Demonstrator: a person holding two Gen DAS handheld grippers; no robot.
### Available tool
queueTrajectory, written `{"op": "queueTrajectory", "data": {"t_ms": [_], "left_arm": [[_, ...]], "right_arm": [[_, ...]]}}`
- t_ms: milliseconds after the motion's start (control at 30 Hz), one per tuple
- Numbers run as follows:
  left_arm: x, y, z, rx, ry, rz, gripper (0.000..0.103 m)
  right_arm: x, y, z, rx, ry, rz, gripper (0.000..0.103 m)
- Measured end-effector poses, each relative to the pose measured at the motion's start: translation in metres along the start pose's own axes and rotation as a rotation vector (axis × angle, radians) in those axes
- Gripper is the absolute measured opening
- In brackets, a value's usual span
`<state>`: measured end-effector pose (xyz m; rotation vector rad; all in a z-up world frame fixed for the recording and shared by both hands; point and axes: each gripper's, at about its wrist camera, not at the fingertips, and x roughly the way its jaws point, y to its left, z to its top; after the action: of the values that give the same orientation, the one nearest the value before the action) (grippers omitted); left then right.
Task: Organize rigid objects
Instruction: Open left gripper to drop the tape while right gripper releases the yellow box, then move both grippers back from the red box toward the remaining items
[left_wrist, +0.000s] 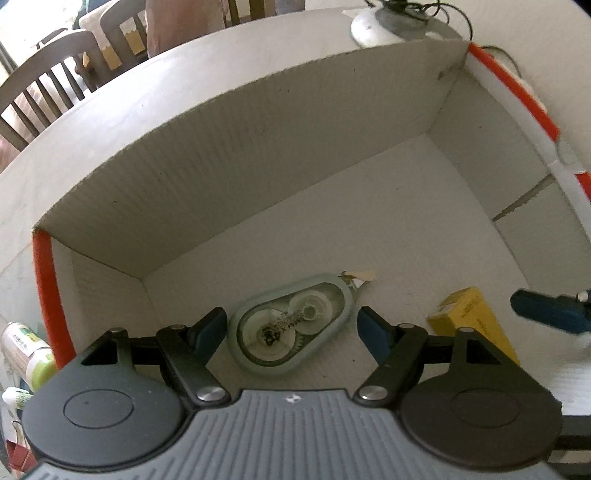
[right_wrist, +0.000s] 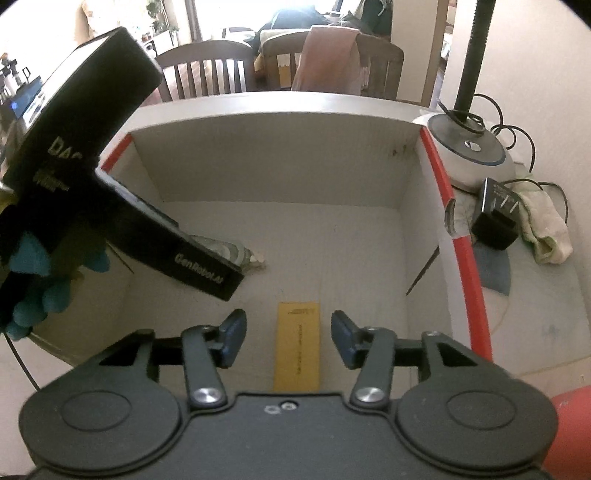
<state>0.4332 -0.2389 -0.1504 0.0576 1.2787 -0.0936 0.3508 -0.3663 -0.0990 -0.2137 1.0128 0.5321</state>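
A white cardboard box (left_wrist: 258, 155) with red-taped corners stands open on the table, and both grippers reach down into it. On its floor lies a grey-green correction tape dispenser (left_wrist: 273, 354). My left gripper (left_wrist: 291, 330) is open around it, with a thin gap at each blue pad. A flat yellow box (right_wrist: 297, 347) lies on the same floor. My right gripper (right_wrist: 288, 338) is open astride it, pads clear of both long sides. In the left wrist view the yellow box (left_wrist: 469, 325) shows at right, beside a right fingertip (left_wrist: 546, 314). The left gripper's body hides most of the dispenser (right_wrist: 236, 254).
A lamp base (right_wrist: 472, 151) with cables, a black adapter (right_wrist: 496, 214) and a folded cloth (right_wrist: 543, 229) sit right of the box. Small bottles (left_wrist: 26, 350) stand outside its left wall. Wooden chairs (right_wrist: 207, 66) are beyond the table. A blue-gloved hand (right_wrist: 33, 266) holds the left gripper.
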Motion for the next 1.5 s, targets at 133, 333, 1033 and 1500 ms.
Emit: {"op": "queueTrajectory", "data": {"t_ms": [133,333,1033,1500], "left_arm": [[-0.013,-0.002,-0.005,0.009,-0.033,-0.012,0.077],[-0.039,-0.004,-0.019,0.013,-0.107,-0.020,0.077],[-0.137,0.020,-0.073,-0.063,-0.313,-0.053,0.077],[-0.189,0.073,-0.154,-0.101,-0.420,-0.084,0.078]], "right_arm": [[-0.008,-0.002,0.002,0.010,-0.018,0.006,0.061],[-0.024,-0.004,0.002,0.040,-0.048,0.022,0.064],[-0.079,0.037,-0.009,0.041,-0.186,0.090,0.088],[-0.110,0.102,-0.025,0.063,-0.268,0.106,0.097]]}}
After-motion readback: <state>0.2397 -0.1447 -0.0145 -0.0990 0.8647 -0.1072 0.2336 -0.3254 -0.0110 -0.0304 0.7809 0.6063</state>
